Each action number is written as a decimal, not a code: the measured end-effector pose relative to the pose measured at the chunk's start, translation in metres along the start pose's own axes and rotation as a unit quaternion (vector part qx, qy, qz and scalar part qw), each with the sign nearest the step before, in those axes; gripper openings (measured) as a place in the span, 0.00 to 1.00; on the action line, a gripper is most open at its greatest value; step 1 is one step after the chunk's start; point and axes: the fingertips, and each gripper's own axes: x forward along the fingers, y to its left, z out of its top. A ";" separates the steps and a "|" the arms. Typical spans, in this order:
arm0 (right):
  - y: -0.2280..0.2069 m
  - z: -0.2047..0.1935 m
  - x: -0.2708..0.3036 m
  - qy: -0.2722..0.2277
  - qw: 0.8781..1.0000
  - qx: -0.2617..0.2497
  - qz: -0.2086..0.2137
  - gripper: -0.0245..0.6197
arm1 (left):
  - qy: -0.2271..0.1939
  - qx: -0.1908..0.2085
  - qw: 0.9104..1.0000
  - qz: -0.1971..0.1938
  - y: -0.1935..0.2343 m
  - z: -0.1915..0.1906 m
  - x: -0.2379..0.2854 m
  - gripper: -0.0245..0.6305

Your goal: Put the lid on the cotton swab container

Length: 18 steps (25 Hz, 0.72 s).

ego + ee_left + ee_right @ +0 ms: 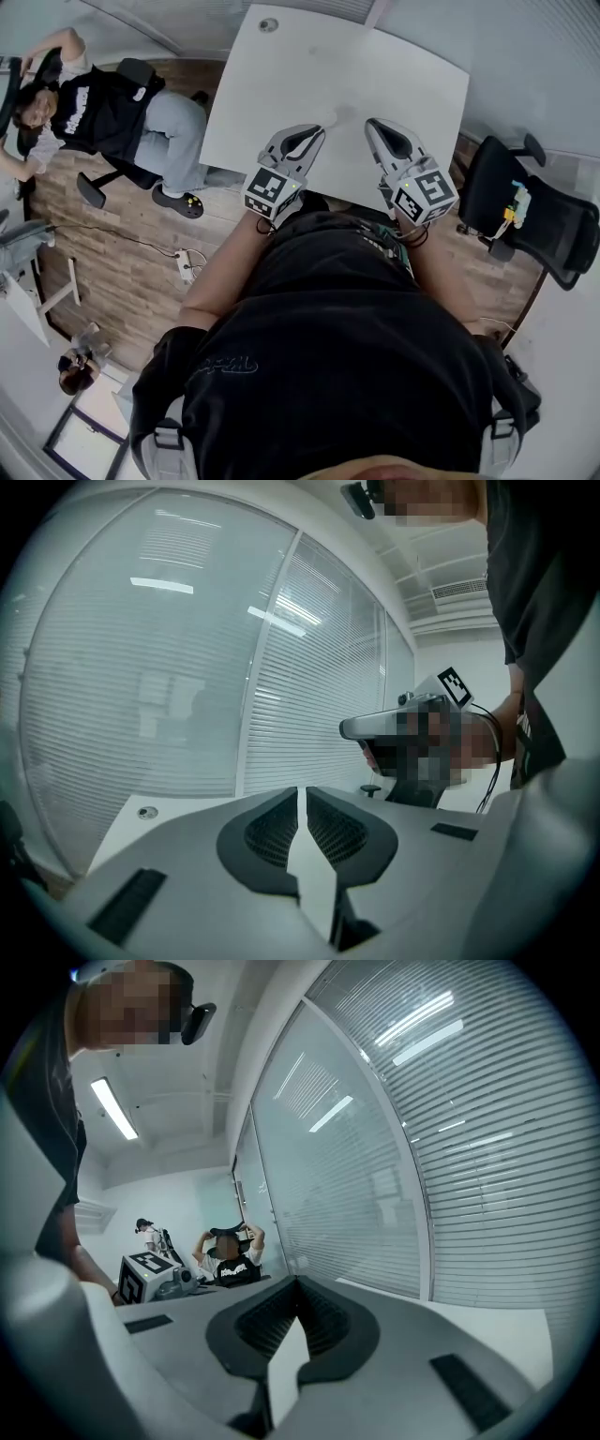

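The left gripper [317,129] and right gripper [371,124] hover over the white bench [281,84], fingers pressed together on nothing. No container or lid shows in any view. Arriving shut like this could knock the lid away.

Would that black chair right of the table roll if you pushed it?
Probably: the black chair looks like an office chair on a smooth wood floor, though I can't see wheels. The small things on its seat might slide off.
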 end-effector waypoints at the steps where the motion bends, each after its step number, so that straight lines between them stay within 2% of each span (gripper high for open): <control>1: 0.000 0.000 0.003 0.000 1.000 0.000 -0.002 0.07 | 0.001 0.001 1.000 -0.002 0.003 -0.001 0.000 0.08; 6: -0.003 0.000 0.010 0.008 1.000 -0.005 -0.009 0.07 | 0.011 -0.006 1.000 -0.013 0.010 -0.013 0.006 0.18; 13: -0.017 0.000 0.011 0.009 1.000 0.001 -0.013 0.07 | 0.043 -0.017 0.999 -0.012 0.013 -0.039 0.020 0.27; 18: -0.023 -0.001 0.009 0.017 1.000 -0.003 -0.008 0.07 | 0.047 -0.019 0.999 -0.008 0.014 -0.046 0.024 0.32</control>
